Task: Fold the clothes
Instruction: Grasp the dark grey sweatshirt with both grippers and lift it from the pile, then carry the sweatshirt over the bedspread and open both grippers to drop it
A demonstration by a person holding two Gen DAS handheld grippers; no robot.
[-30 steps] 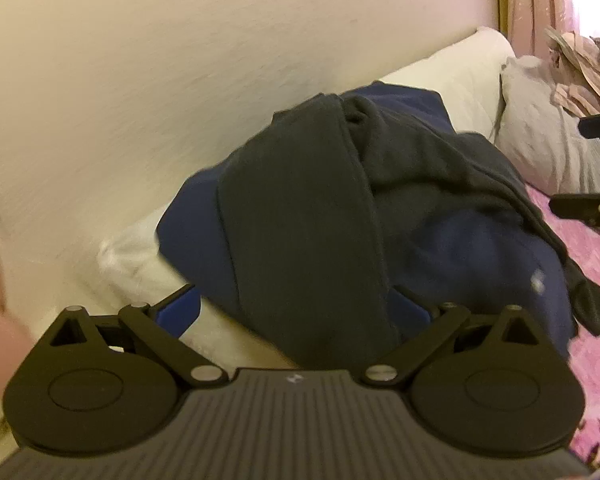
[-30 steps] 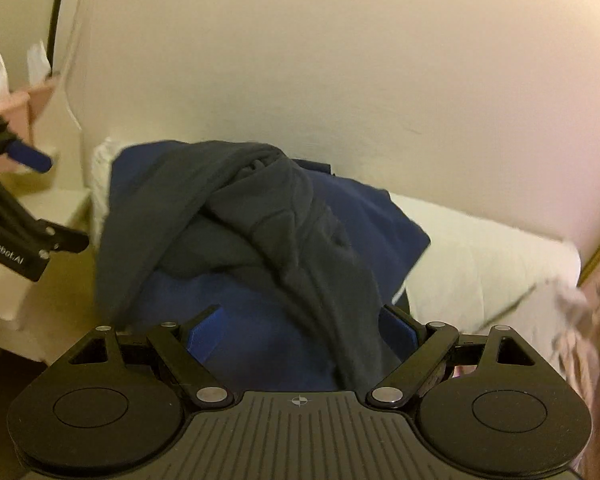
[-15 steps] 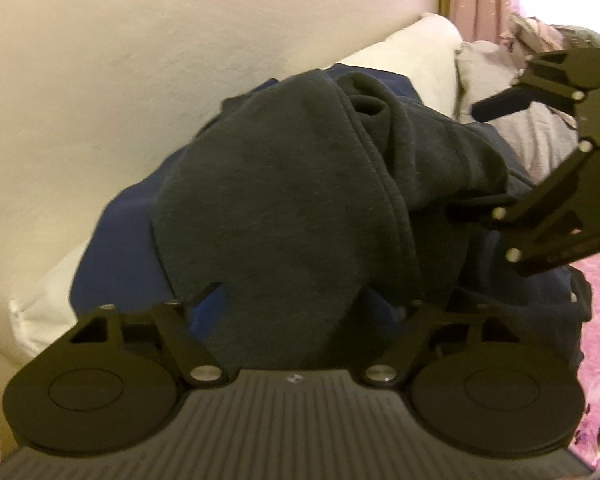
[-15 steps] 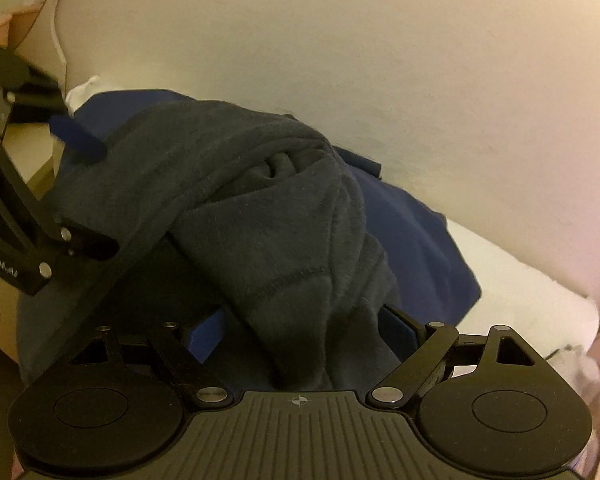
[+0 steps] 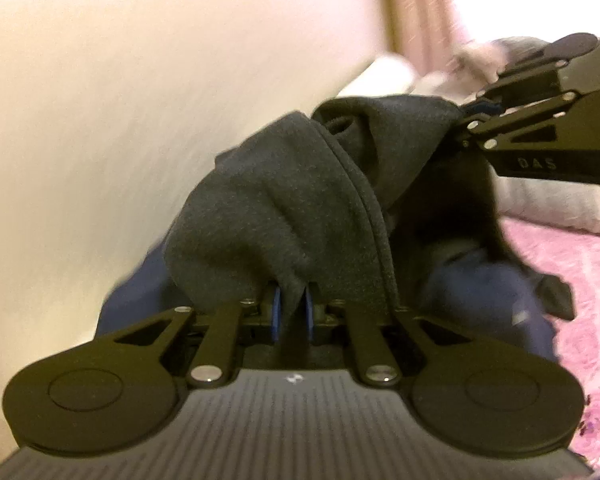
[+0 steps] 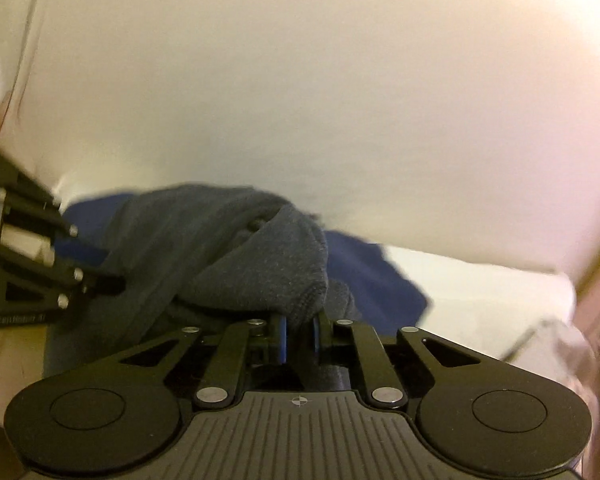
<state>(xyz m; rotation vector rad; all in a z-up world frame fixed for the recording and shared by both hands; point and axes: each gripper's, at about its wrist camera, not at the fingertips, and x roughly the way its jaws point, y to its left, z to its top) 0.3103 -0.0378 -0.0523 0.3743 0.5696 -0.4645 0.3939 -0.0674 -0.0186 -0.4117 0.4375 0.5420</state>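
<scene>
Fleece of dark grey (image 5: 284, 200) is clamped at two edges, left claw (image 5: 292, 312) and right claw (image 6: 300, 334) both pinching it (over a blue garment (image 6: 364, 276)) on the bed (image 5: 572, 280).

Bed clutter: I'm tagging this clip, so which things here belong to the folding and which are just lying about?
In the job:
- grey garment, pinched by both grippers
- left gripper, shut on it
- right gripper, shut on it

Lying about:
- blue garment underneath
- white pillow
- pink bedspread
- curtain
</scene>
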